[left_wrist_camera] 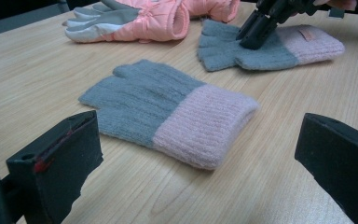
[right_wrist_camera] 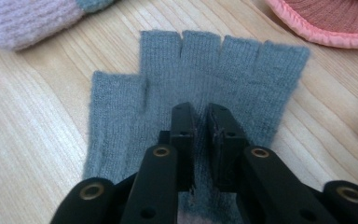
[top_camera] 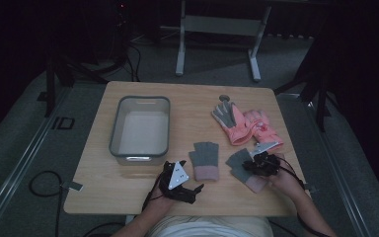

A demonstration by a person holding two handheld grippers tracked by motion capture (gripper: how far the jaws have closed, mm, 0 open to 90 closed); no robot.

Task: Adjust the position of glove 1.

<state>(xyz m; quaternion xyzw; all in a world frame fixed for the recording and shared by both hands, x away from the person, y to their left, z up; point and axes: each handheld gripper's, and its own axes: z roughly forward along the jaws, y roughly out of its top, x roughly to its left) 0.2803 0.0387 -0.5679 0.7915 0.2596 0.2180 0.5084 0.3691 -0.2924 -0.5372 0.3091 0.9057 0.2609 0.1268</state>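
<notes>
Table: my light wooden tabletop, seen from above in a dim room, carries everything in this frame.
Bin: a grey rectangular plastic tub sits at ten o'clock on the table, nothing visible inside it.
Ski gloves: a pair of padded pink gloves with grey palms lies at two o'clock, well clear of my hands.
Left knit glove: a grey fingerless knitted glove with a pink ribbed cuff lies flat at six o'clock, just ahead of my left gripper, whose jaws stand wide and hold nothing.
Right knit glove: its twin, the second grey knitted glove with pink cuff, lies at five o'clock; my right gripper has pinched its jaws narrow on a fold of the palm.
Risk: I judge the pinch shallow. If only the top layer is caught, the wool may slip free on lifting, or the dangling cuff may drag across its neighbour and shift it.
</notes>
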